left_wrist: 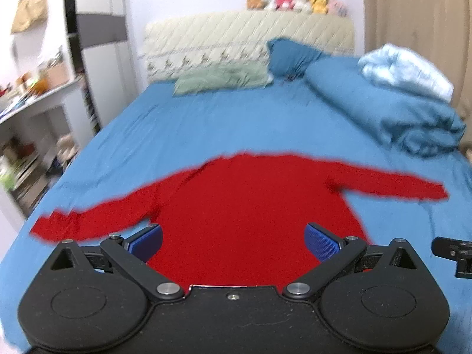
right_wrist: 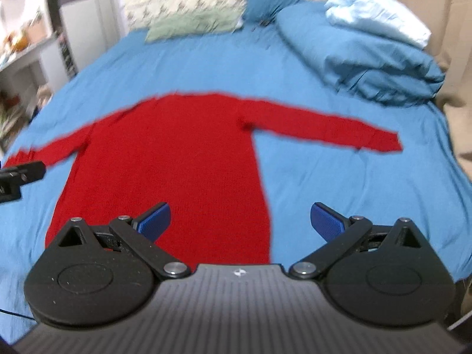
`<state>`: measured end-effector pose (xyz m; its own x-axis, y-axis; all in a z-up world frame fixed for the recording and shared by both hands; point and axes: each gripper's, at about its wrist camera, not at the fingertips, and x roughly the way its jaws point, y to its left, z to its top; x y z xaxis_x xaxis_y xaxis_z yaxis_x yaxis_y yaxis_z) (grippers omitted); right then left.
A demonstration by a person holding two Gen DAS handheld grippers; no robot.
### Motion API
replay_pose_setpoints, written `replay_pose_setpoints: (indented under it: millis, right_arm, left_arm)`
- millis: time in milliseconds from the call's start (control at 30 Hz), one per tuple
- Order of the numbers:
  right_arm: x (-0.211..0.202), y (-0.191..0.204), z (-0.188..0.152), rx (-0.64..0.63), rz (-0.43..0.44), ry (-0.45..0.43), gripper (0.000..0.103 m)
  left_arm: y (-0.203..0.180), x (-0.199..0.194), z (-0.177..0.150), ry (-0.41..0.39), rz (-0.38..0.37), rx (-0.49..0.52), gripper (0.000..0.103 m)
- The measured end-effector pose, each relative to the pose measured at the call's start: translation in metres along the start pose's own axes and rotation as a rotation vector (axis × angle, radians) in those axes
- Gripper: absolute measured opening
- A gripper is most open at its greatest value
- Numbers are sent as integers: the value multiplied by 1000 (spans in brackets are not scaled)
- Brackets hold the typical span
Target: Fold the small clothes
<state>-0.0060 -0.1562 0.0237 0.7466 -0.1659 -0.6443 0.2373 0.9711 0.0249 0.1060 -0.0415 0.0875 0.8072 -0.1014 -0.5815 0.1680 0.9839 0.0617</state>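
A red long-sleeved sweater point(left_wrist: 244, 200) lies flat on the blue bed sheet point(left_wrist: 206, 124), sleeves spread to both sides; it also shows in the right wrist view point(right_wrist: 177, 159). My left gripper point(left_wrist: 233, 242) is open and empty, above the sweater's lower body. My right gripper point(right_wrist: 240, 221) is open and empty, over the sweater's lower right edge. The right gripper's tip shows at the left wrist view's right edge point(left_wrist: 451, 250); the left gripper's tip shows at the right wrist view's left edge point(right_wrist: 20, 174).
A rolled blue duvet point(left_wrist: 389, 106) with a pale blue blanket point(left_wrist: 404, 70) lies on the bed's right side. A green pillow point(left_wrist: 221, 79) and a blue pillow point(left_wrist: 292, 56) rest at the headboard point(left_wrist: 247, 35). Shelves point(left_wrist: 32, 112) stand left of the bed.
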Motion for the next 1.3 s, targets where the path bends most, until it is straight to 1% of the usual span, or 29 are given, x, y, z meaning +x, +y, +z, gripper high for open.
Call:
replay_pose_setpoints:
  millis: [133,200,267,367,433,567,667,733,800,900,967,1033,1100,1233,1267,1300]
  right_arm:
    - [21,-44,48,65,-51,-70,103]
    - [40,-67,69,90,-85,-91,103]
    - [66,-90,85,125,-112,-94,103]
    - [108,-125,102,198,-127,-88,103]
    - [137,-146,107,252,-136,-88,103]
    - [196,-179,95,351,-136,-83,103]
    - [241,-194,74,399,-145,-59,103]
    - [264,-202,60,422,-171,-53,103]
    - [278,-212,47,480,-205,-66,103]
    - [292,-236,26,603,-253,-96,103]
    - [297,-246,17,619,-290,-113,103]
    - [304,-257,12,608,-322,-129,96]
    - [312,-270,11,614,-337,-149,84]
    - [327,-292,16,639,-347,-191,72]
    - [331,-294,19,634,-351,-190,67]
    - [333,-296,21,632,-354,-191,60]
  left_arm:
    - [-20,45,53,-32,-47,-1,103]
    - [-28,72,72,-38,-64,-6,103]
    - [-39,101,89,-31,-87,-9,103]
    - [-57,161,106,35,-118,-21,103]
    - [-64,199,109,78,-131,-37,103]
    - [-81,268,105,136,-98,-4,103]
    - [-92,317,89,184,-96,3,103]
    - [-96,342,81,222,-96,1,103]
    - [-100,362,71,242,-95,3,103]
    - [-108,388,61,266,-102,-3,103]
    - [-112,400,58,276,-115,-7,103]
    - [-117,409,54,292,-128,1,103]
    - [-120,418,51,307,-130,12,103]
    - [-126,428,51,312,-129,57,103]
    - [-124,430,51,318,-135,56,103]
    - [-122,431,51,323,-142,51,103]
